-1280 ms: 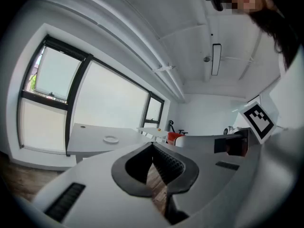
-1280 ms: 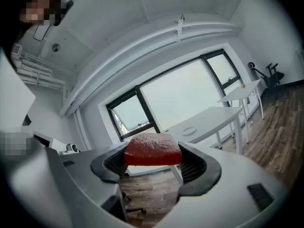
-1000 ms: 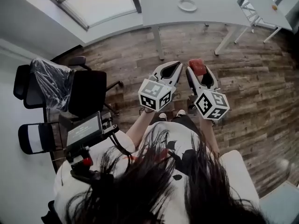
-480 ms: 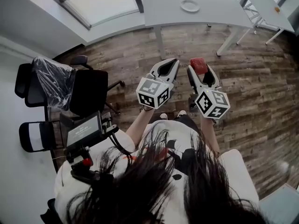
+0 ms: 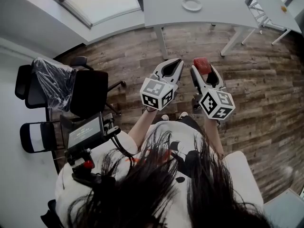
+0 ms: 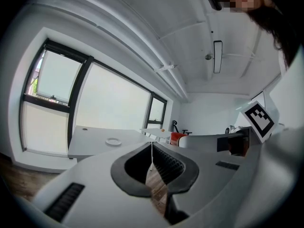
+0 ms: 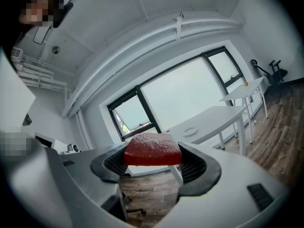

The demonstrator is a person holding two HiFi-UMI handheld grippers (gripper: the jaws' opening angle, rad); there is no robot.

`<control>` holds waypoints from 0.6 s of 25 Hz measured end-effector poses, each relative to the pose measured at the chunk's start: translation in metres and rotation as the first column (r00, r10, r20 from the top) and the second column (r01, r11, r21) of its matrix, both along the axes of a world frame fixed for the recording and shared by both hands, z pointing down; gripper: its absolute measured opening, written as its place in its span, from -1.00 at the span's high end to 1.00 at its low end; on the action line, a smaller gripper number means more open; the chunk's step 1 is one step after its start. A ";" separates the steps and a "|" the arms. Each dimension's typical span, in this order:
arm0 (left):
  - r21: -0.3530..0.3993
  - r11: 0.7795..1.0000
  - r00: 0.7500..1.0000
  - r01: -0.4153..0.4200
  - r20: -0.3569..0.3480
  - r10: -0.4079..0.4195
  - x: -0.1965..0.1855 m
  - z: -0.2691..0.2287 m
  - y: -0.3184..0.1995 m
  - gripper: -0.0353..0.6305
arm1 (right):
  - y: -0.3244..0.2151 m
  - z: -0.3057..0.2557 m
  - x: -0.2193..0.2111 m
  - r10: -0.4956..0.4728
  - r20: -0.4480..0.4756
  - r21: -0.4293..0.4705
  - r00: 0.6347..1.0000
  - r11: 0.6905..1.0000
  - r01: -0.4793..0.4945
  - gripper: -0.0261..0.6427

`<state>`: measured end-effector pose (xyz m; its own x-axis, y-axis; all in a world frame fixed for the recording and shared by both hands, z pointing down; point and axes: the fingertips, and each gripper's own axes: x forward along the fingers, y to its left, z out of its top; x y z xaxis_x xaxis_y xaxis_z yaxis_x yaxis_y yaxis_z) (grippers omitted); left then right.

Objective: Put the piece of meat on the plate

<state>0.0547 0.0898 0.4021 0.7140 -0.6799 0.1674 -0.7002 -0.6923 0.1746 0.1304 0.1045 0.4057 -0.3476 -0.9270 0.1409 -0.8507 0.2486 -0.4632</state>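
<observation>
The piece of meat is a red block clamped between the jaws of my right gripper, held in the air over the wooden floor. In the right gripper view the meat fills the gap of that gripper. My left gripper hangs beside it, shut, with nothing in it; its tips meet in the left gripper view. The white plate lies on a white table well ahead of both grippers. The plate also shows small in both gripper views.
Black office chairs stand at the left, one draped in plastic. A second white table is at the far right. The near table's legs stand between me and the plate. Large windows run behind the tables.
Both grippers have shifted only slightly, and the meat stays clamped in the right one. The left gripper stays shut.
</observation>
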 end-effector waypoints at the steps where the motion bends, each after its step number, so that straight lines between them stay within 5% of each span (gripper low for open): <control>1: -0.002 1.000 1.000 0.002 0.001 -0.002 0.007 0.001 -0.004 0.88 | -0.004 0.001 0.007 -0.003 0.003 -0.001 1.000 1.000 0.003 0.00; 15: 0.018 0.999 0.999 0.049 -0.006 -0.049 -0.002 0.005 -0.015 0.88 | -0.021 0.004 0.001 -0.053 0.005 0.007 0.999 0.999 0.053 0.00</control>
<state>0.0527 0.0749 0.4066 0.6808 -0.7167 0.1511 -0.7322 -0.6605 0.1664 0.1311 0.0833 0.4096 -0.3968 -0.9083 0.1325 -0.8340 0.2965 -0.4652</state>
